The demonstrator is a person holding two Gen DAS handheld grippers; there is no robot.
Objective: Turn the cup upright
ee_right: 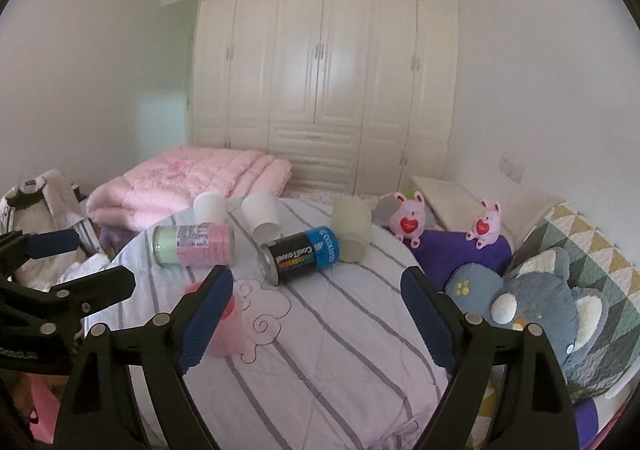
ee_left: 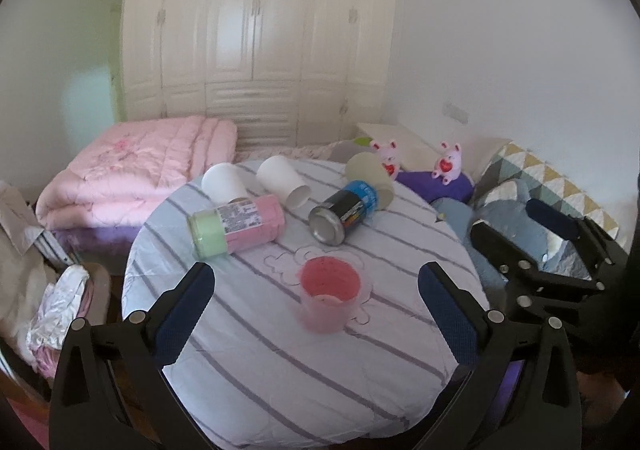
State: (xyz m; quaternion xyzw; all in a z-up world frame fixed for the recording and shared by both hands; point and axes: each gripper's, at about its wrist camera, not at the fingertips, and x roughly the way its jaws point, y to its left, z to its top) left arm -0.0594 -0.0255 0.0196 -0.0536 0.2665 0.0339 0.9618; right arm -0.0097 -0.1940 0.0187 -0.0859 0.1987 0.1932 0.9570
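A translucent pink cup (ee_left: pixel 330 296) stands upright on the round striped table (ee_left: pixel 280 370), between and just beyond my open, empty left gripper (ee_left: pixel 316 306). In the right wrist view the pink cup (ee_right: pixel 228 326) is partly hidden behind the left finger of my open, empty right gripper (ee_right: pixel 318 314). Two white cups (ee_left: pixel 224 182) (ee_left: pixel 285 181) and a pale green cup (ee_left: pixel 370 173) lie on their sides at the far edge. A pink-and-green canister (ee_left: pixel 236 223) and a black-and-blue can (ee_left: pixel 344 211) also lie on their sides.
A folded pink quilt (ee_left: pixel 136 169) lies behind the table at the left. Plush toys (ee_right: pixel 408 223) and cushions (ee_right: pixel 560 314) crowd the right side. A wardrobe (ee_right: pixel 324 69) fills the back wall. Clutter (ee_left: pixel 60 302) sits left of the table.
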